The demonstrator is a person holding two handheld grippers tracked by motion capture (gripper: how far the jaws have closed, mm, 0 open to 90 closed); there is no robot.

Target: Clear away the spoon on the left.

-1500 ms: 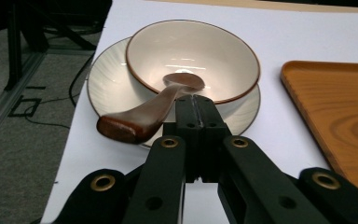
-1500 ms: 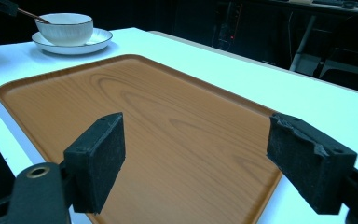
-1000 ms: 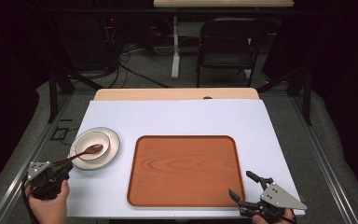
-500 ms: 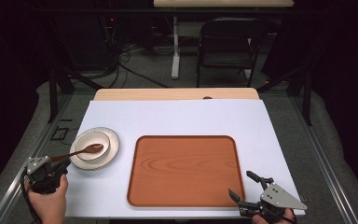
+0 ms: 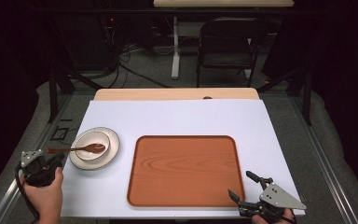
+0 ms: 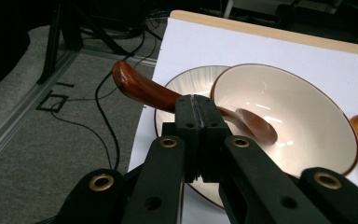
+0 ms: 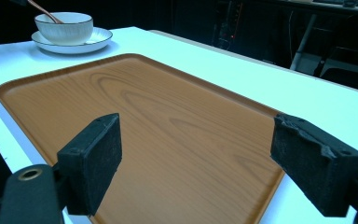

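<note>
Spoon (image 6: 242, 122) clamped by handle in left tool (image 6: 198, 116); spoon's head rests inside bowl (image 6: 303, 116), bowl on saucer (image 5: 113, 145), left of tray (image 5: 186, 170) on tabletop (image 5: 182, 119). Right tool (image 7: 198, 161) jaws apart, idle over tray's near corner. Step judged: spoon grasped in bowl. Next move calls for a lift clear of bowl rim, grip kept firm.

Bowl (image 6: 303, 116): no lettering or mark legible.
Saucer (image 5: 112, 140): plain rim, no text.
Spoon (image 6: 140, 86): no brand or stamp readable.
Tray (image 5: 186, 170): wood grain, no label.
Table cover (image 5: 191, 116): blank, no signs or numbers.
</note>
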